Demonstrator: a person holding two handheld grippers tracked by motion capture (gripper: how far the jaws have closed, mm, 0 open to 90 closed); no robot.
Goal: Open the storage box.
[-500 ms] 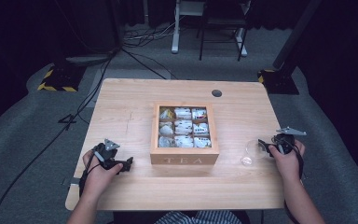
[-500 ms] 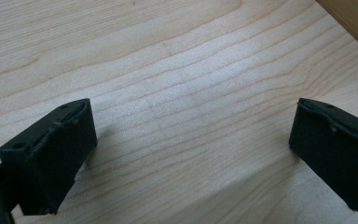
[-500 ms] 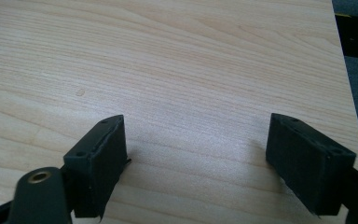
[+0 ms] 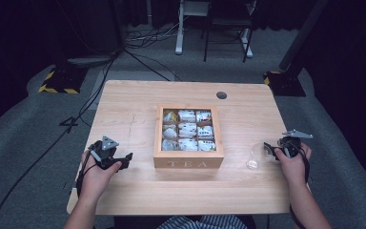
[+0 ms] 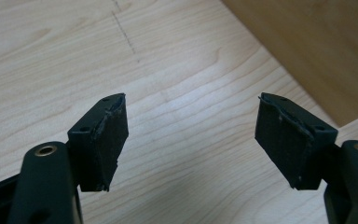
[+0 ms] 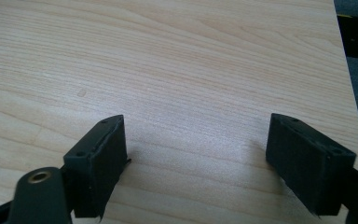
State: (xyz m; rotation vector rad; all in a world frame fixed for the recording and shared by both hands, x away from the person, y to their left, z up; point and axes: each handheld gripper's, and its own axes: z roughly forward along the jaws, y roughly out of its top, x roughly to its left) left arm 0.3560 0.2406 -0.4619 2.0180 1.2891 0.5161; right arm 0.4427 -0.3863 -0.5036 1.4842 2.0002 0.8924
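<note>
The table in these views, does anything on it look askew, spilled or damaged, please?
A clear glass lies on its side right of the tea box, by the right tool. The left tool's pads look frayed.

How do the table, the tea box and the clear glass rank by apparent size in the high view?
1. Table, by far the largest.
2. Tea box, covering the table's middle.
3. Clear glass, smallest, lying by the right gripper.
</note>
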